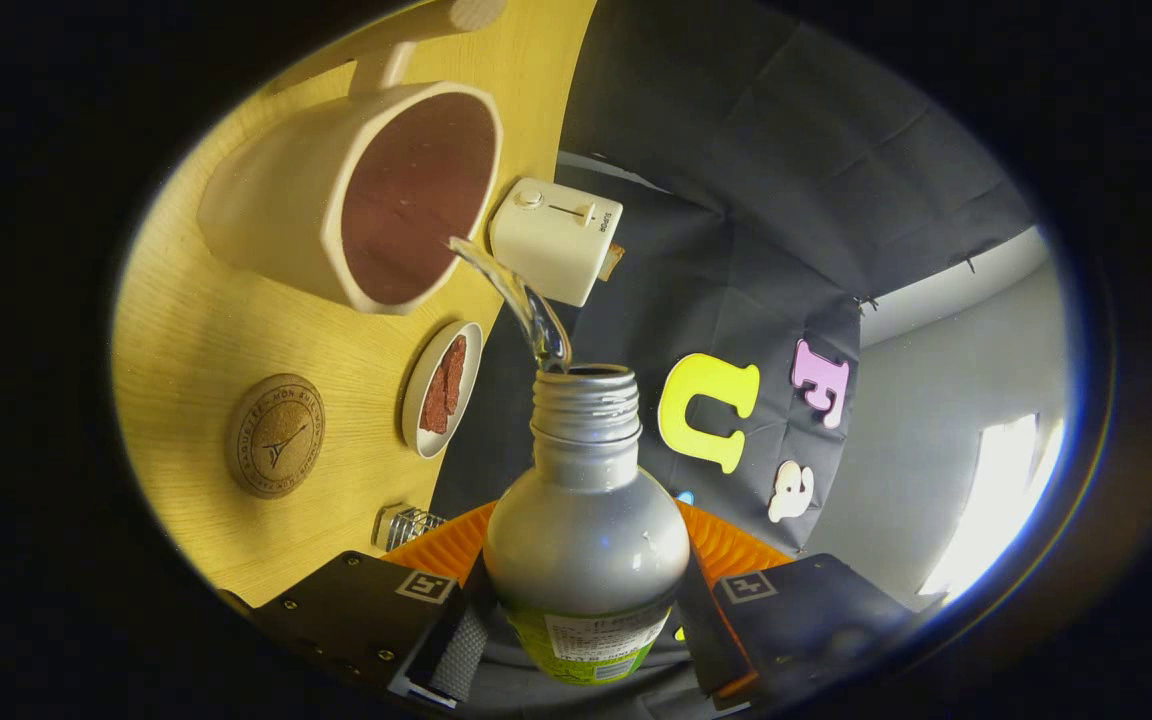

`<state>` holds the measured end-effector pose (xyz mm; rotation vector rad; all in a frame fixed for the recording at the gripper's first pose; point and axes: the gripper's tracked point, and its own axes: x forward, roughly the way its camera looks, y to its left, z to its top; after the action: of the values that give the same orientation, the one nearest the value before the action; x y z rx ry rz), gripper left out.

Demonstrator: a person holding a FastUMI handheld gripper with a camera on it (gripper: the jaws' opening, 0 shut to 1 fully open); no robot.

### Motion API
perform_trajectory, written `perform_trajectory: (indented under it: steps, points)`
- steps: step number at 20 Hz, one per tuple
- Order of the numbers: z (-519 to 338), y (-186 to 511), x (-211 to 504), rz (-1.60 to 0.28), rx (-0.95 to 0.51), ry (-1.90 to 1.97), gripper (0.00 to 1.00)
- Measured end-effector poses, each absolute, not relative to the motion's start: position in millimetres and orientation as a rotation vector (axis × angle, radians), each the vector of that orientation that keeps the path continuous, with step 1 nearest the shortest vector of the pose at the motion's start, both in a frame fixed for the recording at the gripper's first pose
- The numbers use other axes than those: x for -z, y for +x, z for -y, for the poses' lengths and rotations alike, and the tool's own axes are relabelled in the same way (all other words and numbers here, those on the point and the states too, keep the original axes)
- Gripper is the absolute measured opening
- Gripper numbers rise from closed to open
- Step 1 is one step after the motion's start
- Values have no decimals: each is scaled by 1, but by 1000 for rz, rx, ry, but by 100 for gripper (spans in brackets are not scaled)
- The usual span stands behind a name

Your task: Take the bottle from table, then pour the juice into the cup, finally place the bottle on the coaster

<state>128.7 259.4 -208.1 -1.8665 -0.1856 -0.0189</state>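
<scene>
Gripper view, tongs clamped on bottle, juice streaming into cup

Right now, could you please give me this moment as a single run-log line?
phase: pouring | gripper: shut on bottle | bottle: tilted, cap off | stream: entering cup | coaster: bare

The gripper, at the bottom centre of the frame, has two black blocky fingers, each with a square black-and-white marker and small screws. Ribbed orange plastic lies behind them, and the left finger's inner pad is grey and textured.
</scene>
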Motion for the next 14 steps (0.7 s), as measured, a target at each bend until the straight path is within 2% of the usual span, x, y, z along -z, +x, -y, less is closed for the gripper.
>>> perform_trajectory:
  steps: [14]
  points:
    - [-267,131,190,221,31,-1993,80]
